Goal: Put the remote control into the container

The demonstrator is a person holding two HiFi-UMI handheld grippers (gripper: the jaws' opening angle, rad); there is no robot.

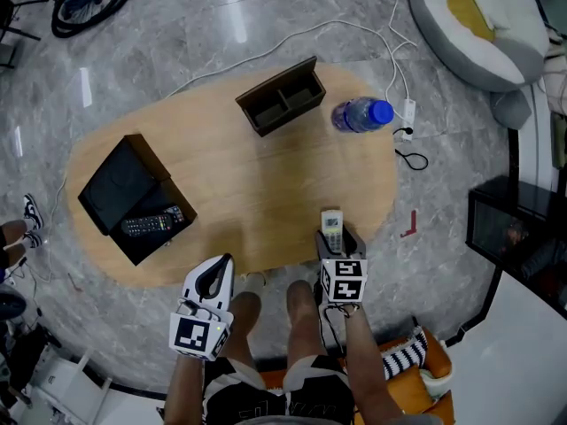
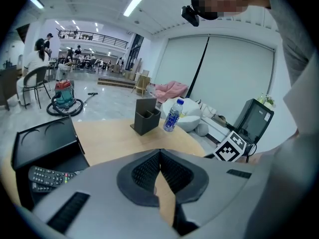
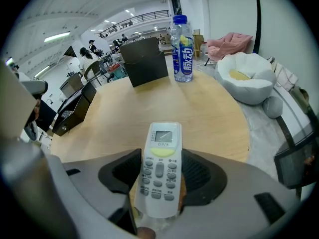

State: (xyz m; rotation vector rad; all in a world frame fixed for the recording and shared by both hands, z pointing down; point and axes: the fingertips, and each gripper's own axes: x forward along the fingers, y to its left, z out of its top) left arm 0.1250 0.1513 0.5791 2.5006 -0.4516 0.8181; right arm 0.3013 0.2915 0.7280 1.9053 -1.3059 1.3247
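A white remote control (image 3: 160, 167) with a small screen sits between the jaws of my right gripper (image 3: 158, 176), which is shut on it. In the head view the white remote (image 1: 331, 229) sticks out of the right gripper (image 1: 338, 246) over the near edge of the wooden table (image 1: 266, 193). The dark two-slot container (image 1: 282, 96) stands at the table's far side, also seen as the container (image 3: 144, 61) ahead in the right gripper view. My left gripper (image 1: 213, 283) hovers at the near edge, shut and empty (image 2: 158, 176).
An open black box (image 1: 133, 197) lies at the table's left with a black remote (image 1: 152, 223) in it. A blue-capped water bottle (image 1: 361, 115) stands beside the container. Cables (image 1: 390, 42) run on the floor, and a beanbag (image 1: 483, 25) sits at the far right.
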